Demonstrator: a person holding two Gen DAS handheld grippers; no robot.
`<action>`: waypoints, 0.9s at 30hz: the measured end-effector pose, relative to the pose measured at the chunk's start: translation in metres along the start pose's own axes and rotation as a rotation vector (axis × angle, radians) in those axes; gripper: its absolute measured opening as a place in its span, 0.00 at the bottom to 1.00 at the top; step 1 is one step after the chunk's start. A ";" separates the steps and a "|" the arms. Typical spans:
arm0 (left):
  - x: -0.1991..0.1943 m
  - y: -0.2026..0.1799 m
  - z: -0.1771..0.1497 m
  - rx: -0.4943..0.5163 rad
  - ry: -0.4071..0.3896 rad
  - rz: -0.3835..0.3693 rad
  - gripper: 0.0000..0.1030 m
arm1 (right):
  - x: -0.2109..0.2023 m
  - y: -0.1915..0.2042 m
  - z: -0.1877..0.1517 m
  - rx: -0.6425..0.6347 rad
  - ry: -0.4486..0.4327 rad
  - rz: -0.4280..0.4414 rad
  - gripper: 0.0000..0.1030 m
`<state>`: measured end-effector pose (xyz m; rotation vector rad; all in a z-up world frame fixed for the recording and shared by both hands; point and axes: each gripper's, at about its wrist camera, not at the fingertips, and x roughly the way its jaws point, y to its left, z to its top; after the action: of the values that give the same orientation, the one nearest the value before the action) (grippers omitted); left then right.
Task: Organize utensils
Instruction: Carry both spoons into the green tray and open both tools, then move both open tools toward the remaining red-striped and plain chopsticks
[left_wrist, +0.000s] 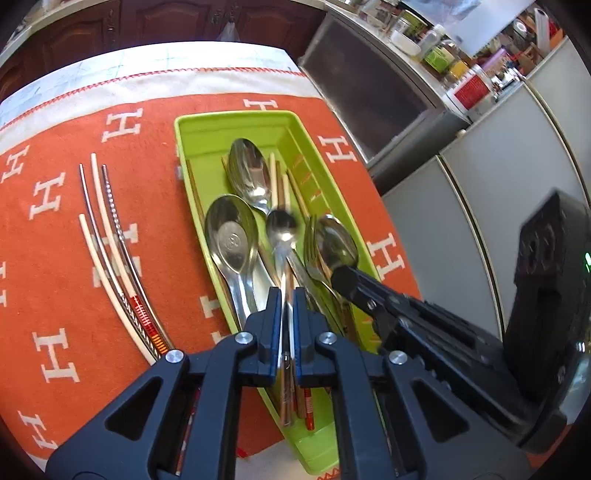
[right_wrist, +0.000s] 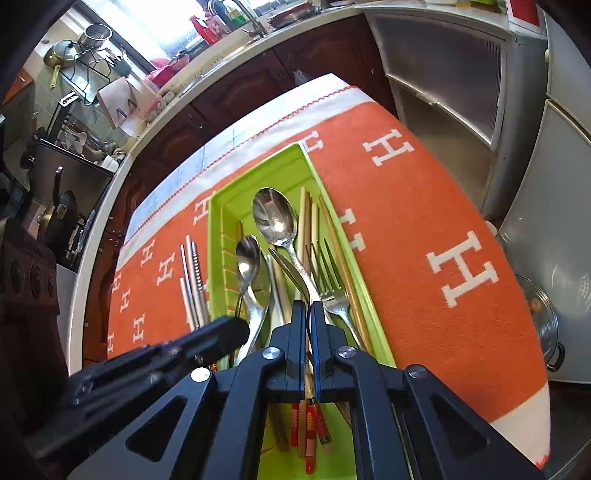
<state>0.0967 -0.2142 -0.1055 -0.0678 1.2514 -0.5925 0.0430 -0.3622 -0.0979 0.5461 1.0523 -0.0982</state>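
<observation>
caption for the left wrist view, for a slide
Left gripper shut on a small spoon above the green tray of cutlery.

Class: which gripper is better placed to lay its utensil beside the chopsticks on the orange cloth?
Probably left: the left gripper is nearer the chopsticks; the right gripper would reach across it.

Spoons (left_wrist: 231, 240) and fork (right_wrist: 332, 284) lie in tray (left_wrist: 192, 136); chopsticks (left_wrist: 107, 236), perhaps four, left beside it.

Green tray (left_wrist: 192, 133) on orange cloth holds spoons (left_wrist: 231, 240), fork (right_wrist: 334, 291), chopsticks; 4 chopsticks (left_wrist: 107, 236) lie beside.
</observation>
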 end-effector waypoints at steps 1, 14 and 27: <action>-0.002 0.002 -0.001 0.008 -0.003 -0.007 0.02 | 0.002 -0.001 0.001 0.000 0.001 -0.008 0.04; -0.059 0.032 -0.015 0.026 -0.066 0.060 0.02 | -0.025 0.025 0.002 -0.072 -0.080 0.018 0.30; -0.128 0.114 -0.048 -0.050 -0.166 0.287 0.02 | -0.057 0.100 -0.032 -0.273 -0.060 0.116 0.30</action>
<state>0.0736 -0.0464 -0.0511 0.0206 1.0901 -0.3012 0.0219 -0.2713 -0.0241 0.3527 0.9542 0.1294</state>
